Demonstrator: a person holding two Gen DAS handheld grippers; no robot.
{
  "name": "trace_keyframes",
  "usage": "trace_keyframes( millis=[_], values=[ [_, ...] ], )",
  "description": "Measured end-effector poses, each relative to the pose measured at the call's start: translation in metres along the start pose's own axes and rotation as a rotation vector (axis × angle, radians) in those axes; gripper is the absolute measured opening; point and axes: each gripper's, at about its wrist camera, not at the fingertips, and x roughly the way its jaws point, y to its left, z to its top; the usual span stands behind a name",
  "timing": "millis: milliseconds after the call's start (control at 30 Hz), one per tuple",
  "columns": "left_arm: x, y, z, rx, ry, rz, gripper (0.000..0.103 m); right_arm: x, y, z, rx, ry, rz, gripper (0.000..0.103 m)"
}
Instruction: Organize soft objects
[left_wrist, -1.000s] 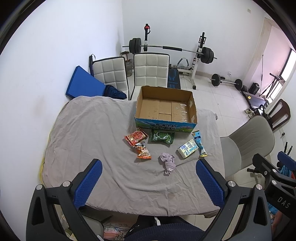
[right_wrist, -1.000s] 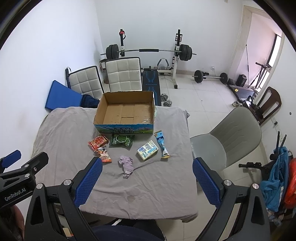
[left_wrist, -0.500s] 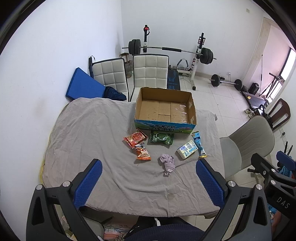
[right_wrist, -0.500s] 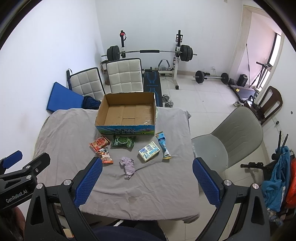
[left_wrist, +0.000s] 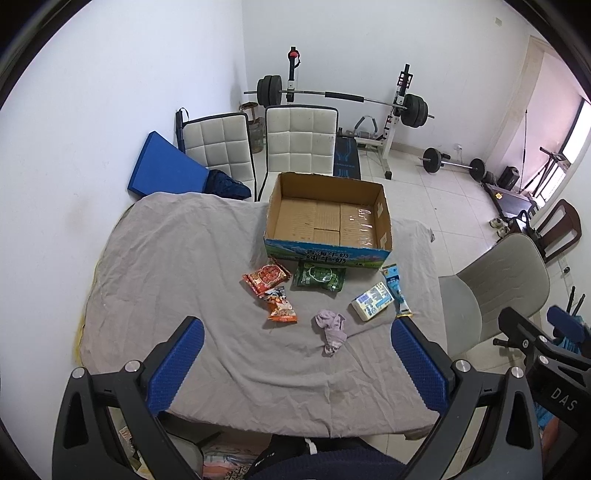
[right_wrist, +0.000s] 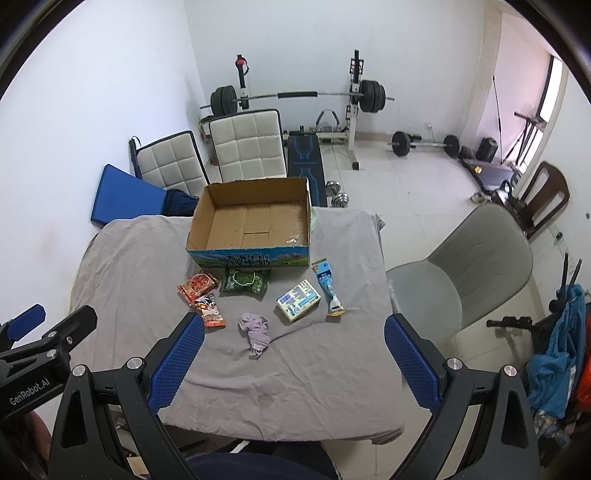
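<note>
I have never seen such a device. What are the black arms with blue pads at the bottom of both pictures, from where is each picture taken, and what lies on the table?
They are two hand-held grippers; a person carries one in each hand. Each picture comes from a camera on one gripper, looking forward between its fingers. The left gripper and the right gripper are both open, above the table's near edge, holding nothing. On the grey cloth stand an empty cardboard box and, in front of it, a red snack packet, an orange packet, a green packet, a crumpled lilac cloth, a white-and-blue packet and a slim blue packet.
</note>
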Motion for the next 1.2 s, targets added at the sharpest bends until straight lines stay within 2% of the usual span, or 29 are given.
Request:
trace_keyframes(
  millis=[200,367,600,700,733,767,1000,1033,1133,1200],
  values=[
    [0.066,-0.013,0.013,0.012,0.091,0.018,0.103,0.077,-0.033,0.006,0.076,0.133,0.022,0.1],
    [0.153,-0.022,0.011,-0.004,0.238,0.026,0.103,0.17,-0.063,-0.005,0.141,0.291,0.03,0.1],
    [0.284,-0.041,-0.018,-0.052,0.478,-0.012,0.102,0.306,-0.096,-0.035,0.212,0.478,0.027,0.1],
    [0.335,-0.051,-0.035,-0.053,0.56,-0.013,0.098,0.358,-0.104,-0.05,0.241,0.57,0.047,0.1],
    [0.354,-0.056,-0.043,-0.05,0.594,-0.009,0.094,0.372,-0.105,-0.055,0.236,0.592,0.044,0.1],
    [0.368,-0.059,-0.047,-0.051,0.614,-0.006,0.09,0.385,-0.105,-0.059,0.232,0.605,0.037,0.1],
    [0.446,-0.072,-0.08,-0.085,0.753,-0.031,0.089,0.423,-0.104,-0.068,0.236,0.665,0.052,0.1],
    [0.454,-0.074,-0.083,-0.082,0.762,-0.031,0.083,0.427,-0.103,-0.066,0.241,0.667,0.056,0.1],
    [0.472,-0.078,-0.092,-0.067,0.794,-0.036,0.042,0.437,-0.1,-0.059,0.274,0.672,0.08,0.1],
    [0.472,-0.079,-0.092,-0.065,0.795,-0.055,0.038,0.443,-0.097,-0.053,0.309,0.675,0.104,0.1]
  ],
)
